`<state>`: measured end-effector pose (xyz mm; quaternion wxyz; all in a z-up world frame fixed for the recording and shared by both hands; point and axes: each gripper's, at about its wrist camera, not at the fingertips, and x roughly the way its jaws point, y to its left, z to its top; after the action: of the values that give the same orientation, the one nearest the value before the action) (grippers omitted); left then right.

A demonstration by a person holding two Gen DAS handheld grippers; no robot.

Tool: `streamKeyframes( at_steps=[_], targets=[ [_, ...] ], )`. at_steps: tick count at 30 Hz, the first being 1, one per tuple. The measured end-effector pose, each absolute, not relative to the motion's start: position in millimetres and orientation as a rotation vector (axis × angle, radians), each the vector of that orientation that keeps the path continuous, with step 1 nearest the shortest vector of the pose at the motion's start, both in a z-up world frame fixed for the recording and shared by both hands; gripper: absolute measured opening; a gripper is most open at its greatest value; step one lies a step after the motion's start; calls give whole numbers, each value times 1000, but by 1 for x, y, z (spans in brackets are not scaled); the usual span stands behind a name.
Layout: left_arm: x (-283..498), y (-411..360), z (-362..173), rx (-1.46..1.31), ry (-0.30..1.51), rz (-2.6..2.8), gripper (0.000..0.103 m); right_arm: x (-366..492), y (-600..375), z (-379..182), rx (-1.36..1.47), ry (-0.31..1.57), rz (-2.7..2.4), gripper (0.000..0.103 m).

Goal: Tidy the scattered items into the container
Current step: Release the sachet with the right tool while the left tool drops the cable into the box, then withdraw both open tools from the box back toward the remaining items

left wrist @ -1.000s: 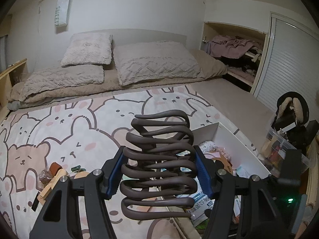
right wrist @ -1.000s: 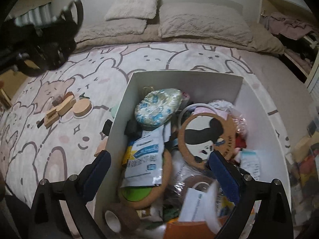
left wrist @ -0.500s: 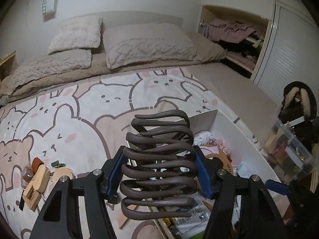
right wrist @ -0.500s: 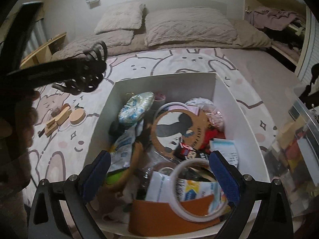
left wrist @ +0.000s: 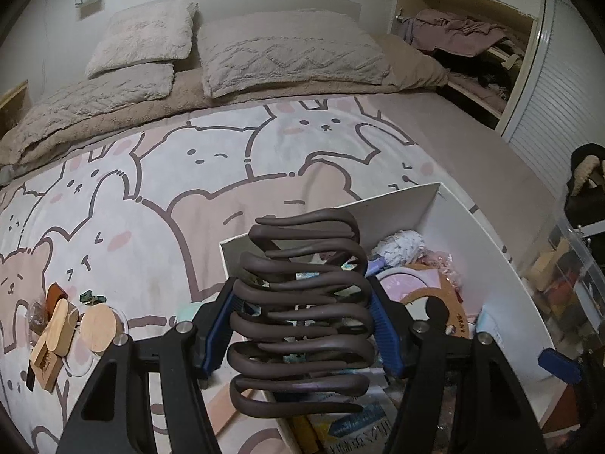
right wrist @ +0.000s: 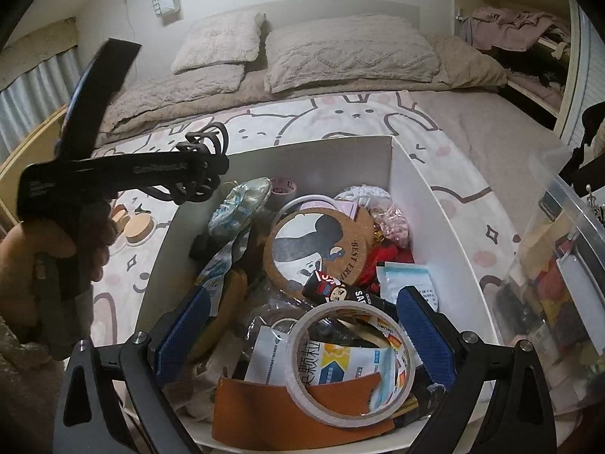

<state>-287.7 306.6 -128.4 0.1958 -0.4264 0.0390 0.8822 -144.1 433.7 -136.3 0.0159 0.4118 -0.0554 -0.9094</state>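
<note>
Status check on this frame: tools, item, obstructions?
Left tool shut on brown hair claw, above white box edge. Right tool open, empty, over box. Box crowded.

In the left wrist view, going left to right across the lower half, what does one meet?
Wooden pieces on the blanket → round wooden disc → dark brown claw hair clip held in the left gripper → white container → clear storage bin.

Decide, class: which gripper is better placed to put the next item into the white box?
Left. The left gripper already clamps the brown hair claw above the white box; the right gripper is open and empty.
</note>
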Motion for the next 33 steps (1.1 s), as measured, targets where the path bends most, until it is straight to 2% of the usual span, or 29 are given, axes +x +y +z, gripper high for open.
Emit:
streamKeyframes(
  at_steps=[4,6,7,21,33],
  targets=[
    [-292,306,-130,-1203,113,2514,65,-145,435,-136,1273,-183,-2829,99],
    [-294,304,-131,-1213,114,2541,86,-146,436,-136,1270,-189,-2829,99],
    [-294,302,-131,-1215,110,2551,101,-146,436,-136,1269,-191,-2830,99],
    [-283,295,-124,-1188,122,2561,101,-143,436,-131,1260,-196,-2839,99],
    [-259,279,-99,-1124,157,2587,101,-133,437,-105,1180,-203,-2908,99]
  ],
)
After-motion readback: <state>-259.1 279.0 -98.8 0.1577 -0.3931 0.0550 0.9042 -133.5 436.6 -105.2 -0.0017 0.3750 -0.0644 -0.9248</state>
